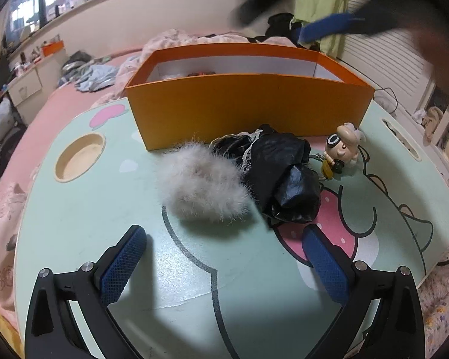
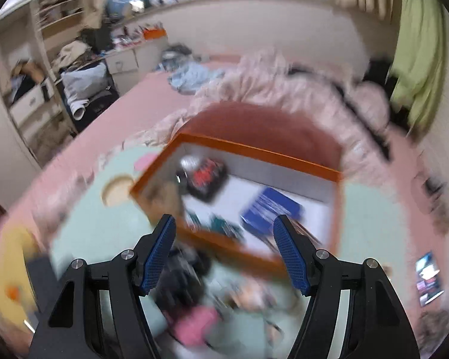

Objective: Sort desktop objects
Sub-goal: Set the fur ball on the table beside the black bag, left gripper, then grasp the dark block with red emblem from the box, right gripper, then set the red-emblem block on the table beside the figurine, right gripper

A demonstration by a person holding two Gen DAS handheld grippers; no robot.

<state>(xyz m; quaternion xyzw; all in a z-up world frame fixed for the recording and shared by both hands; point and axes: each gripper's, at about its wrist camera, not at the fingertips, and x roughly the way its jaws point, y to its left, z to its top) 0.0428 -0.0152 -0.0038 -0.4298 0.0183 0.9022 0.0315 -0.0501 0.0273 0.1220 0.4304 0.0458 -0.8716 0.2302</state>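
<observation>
The left gripper (image 1: 224,248) is low over the green cartoon table (image 1: 89,209). Its blue fingers (image 1: 122,266) are spread wide, with nothing between them. Just past them lies a fluffy white puff (image 1: 200,182). A crumpled black bag (image 1: 284,176) touches the puff's right side. A little toy figure (image 1: 342,149) stands just beside the bag. Behind all three sits the orange box (image 1: 248,110). The right gripper (image 2: 224,251) is up above the box, all blurry. Its fingers are apart and hold nothing. A blue thing (image 2: 272,206) and a red and black thing (image 2: 205,179) lie inside the box.
</observation>
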